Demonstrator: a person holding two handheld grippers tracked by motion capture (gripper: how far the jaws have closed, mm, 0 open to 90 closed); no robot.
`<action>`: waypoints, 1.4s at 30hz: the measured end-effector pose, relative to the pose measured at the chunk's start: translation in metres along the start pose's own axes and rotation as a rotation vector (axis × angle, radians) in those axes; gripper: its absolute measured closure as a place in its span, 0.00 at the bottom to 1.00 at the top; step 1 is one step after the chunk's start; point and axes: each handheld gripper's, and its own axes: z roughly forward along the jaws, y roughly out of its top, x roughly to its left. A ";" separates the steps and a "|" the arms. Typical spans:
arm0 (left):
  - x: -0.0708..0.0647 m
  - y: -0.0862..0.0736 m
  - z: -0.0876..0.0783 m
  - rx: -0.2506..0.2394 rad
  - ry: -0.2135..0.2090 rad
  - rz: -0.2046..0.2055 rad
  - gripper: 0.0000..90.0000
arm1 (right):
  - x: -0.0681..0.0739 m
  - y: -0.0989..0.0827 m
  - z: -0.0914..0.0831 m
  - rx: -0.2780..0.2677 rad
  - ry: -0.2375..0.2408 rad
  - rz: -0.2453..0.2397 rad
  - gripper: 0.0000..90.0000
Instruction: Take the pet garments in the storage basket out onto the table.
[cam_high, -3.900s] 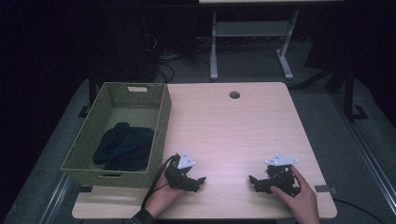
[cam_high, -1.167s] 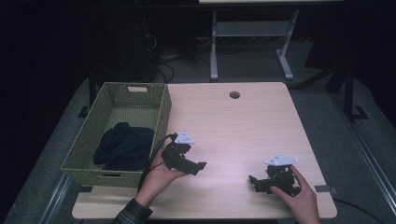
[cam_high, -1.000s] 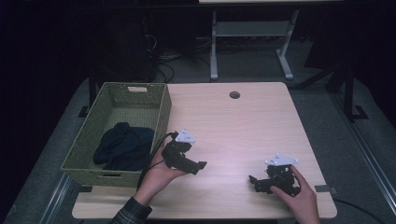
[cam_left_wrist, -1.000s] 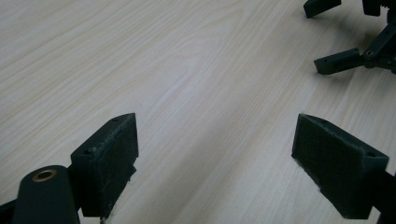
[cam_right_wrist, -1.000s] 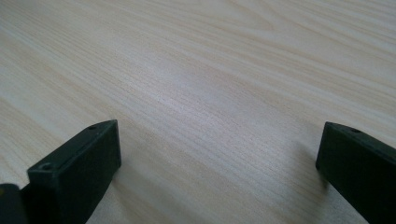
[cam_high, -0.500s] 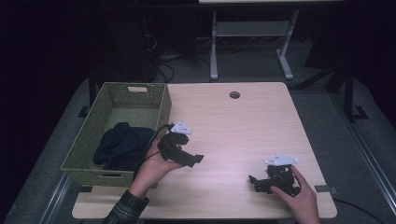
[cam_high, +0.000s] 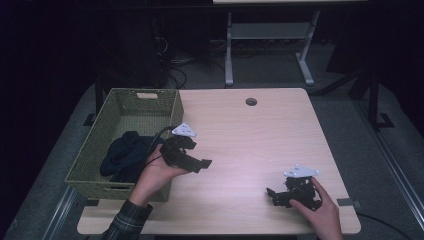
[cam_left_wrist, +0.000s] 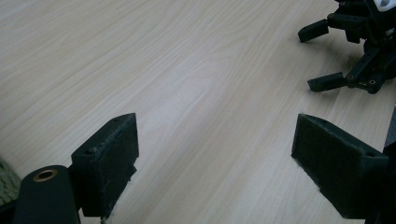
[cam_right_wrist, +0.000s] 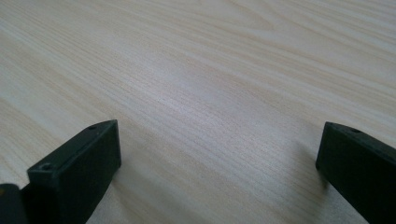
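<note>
While the room around it lay dark, the pale wood-grain tabletop (cam_high: 250, 145) stood lit, with a round cable hole (cam_high: 251, 101) near its far edge and a grey metal frame (cam_high: 265, 40) on the floor beyond. An olive-green woven rectangular basket (cam_high: 150, 100) sat at the tabletop's left side, its long axis running from the near edge toward the far edge, a handle slot in its far wall. Inside it, toward the near end, lay a crumpled dark navy cloth (cam_high: 122, 155), too bunched to show any direction.

The left hand-held gripper (cam_high: 197, 164) was raised just beside the basket's right wall, pointing right and slightly toward the person, its jaws wide apart with bare wood between them in the left gripper view. The right hand-held gripper (cam_high: 275, 196) rested near the tabletop's near right corner, pointing left, its jaws likewise spread and clamped on nothing. Both grippers were well apart from each other.
</note>
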 end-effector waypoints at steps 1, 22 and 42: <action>0.000 0.000 0.000 0.000 0.000 0.000 0.16 | 0.000 0.000 0.000 0.000 0.000 0.000 0.00; 0.027 -0.012 -0.037 -0.035 0.050 -0.039 0.19 | 0.000 0.000 0.000 0.000 0.000 0.001 0.00; 0.050 -0.028 -0.070 -0.056 0.122 -0.081 0.19 | 0.000 0.000 0.000 0.000 0.000 0.001 0.00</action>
